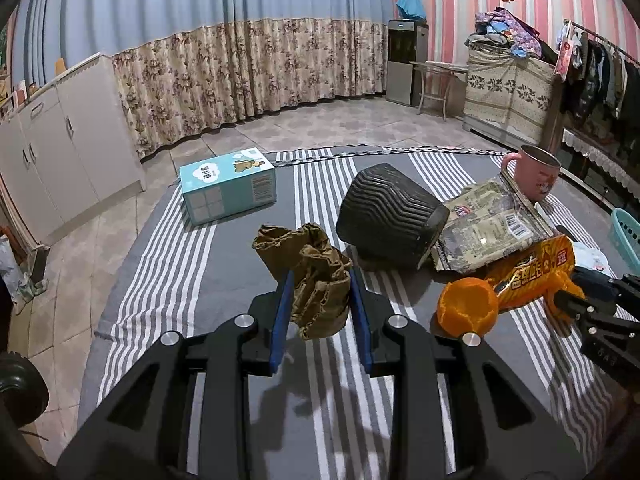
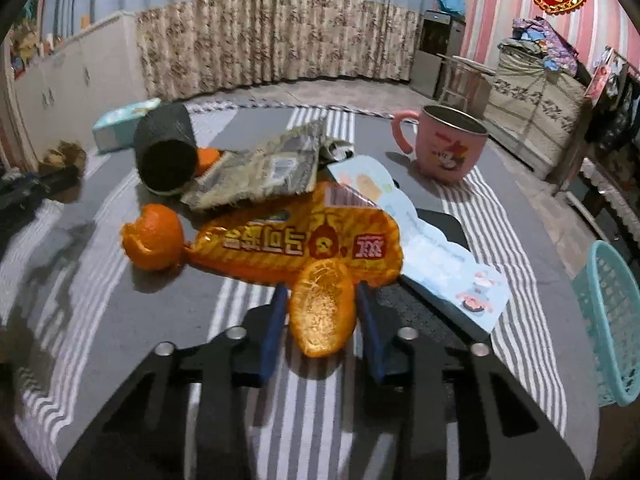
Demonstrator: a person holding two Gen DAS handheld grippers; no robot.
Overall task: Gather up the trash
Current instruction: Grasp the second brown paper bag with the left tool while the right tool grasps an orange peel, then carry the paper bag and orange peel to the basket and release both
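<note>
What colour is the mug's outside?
Pink, with a cartoon print; the mug shows best in the right wrist view.

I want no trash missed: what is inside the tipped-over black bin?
The black bin lies on its side; its mouth shows only darkness. An orange peel piece and the grey wrapper lie at its rim, outside. Its depths cannot be seen.

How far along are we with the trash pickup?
Nothing looks binned yet: the black bin lies tipped over. In hand: left gripper grips crumpled brown paper; right gripper grips an orange peel. Left: another peel, orange wrapper, grey packet.
</note>
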